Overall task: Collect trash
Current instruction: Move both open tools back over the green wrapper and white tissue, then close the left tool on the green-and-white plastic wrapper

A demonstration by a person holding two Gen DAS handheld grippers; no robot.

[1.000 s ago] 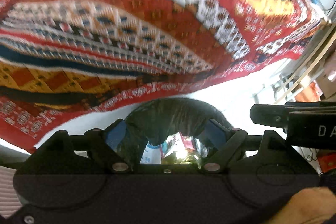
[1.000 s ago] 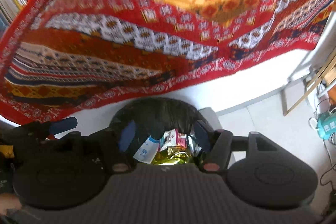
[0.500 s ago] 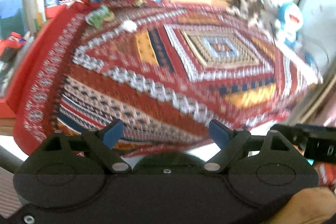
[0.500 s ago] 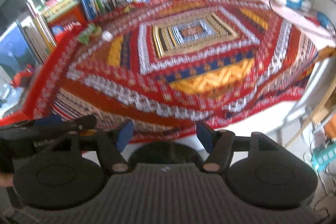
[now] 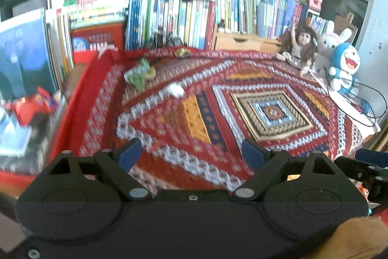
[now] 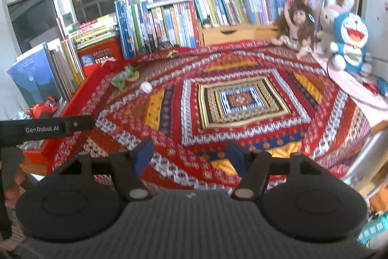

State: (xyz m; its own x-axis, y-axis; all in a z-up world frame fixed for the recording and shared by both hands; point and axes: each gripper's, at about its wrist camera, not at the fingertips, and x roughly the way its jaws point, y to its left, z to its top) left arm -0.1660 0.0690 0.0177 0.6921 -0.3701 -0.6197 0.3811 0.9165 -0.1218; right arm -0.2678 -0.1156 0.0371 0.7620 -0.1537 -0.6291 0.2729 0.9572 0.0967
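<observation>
Both views lifted off bin; green wrapper (image 5: 140, 73) far beyond spread tool (image 5: 191, 153).

Crumpled green wrapper (image 5: 140, 74) and small white paper wad (image 5: 176, 89) lie near each other on patterned red cloth's (image 5: 242, 98) far-left part.

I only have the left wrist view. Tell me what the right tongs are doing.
Observer: The right tongs are open with nothing between them, over the near edge of the patterned cloth.
Operator: Report anything low down past the table's right side.
Observer: A teal object shows at the lower right edge. It is too blurred to name.
Operator: Now check the far left edge of that view.
Observer: A hand grips a black handle there.
</observation>
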